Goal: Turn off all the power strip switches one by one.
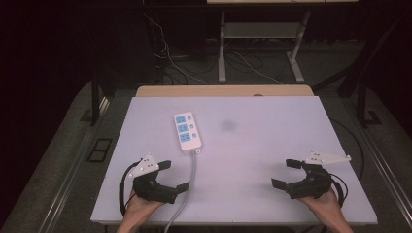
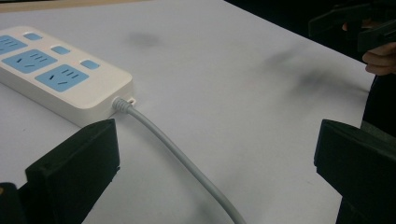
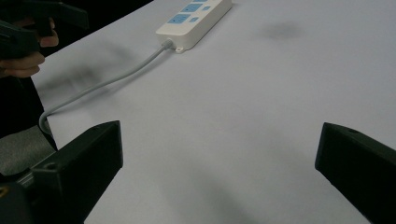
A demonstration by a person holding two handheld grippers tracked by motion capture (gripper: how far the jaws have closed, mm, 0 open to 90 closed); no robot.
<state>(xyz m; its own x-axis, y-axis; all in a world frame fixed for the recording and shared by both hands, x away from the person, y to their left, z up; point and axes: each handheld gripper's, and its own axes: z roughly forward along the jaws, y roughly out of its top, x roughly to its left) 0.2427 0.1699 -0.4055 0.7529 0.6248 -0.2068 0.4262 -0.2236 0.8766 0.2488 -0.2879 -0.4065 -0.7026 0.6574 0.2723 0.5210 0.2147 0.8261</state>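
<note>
Trailing off-table, power strip [image 1: 187, 131] cord's [image 1: 190, 177] end

White table [image 1: 272, 145]; floor cables [image 1: 243, 63]

No legible text, brand or number anywhere; only blank blue socket faces on the white plastic power strip [image 1: 187, 131].

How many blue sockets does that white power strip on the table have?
3. They sit in a row down the power strip: one at the far end, one in the middle, one nearest the grey cord. Each has a small blue button beside it.
</note>
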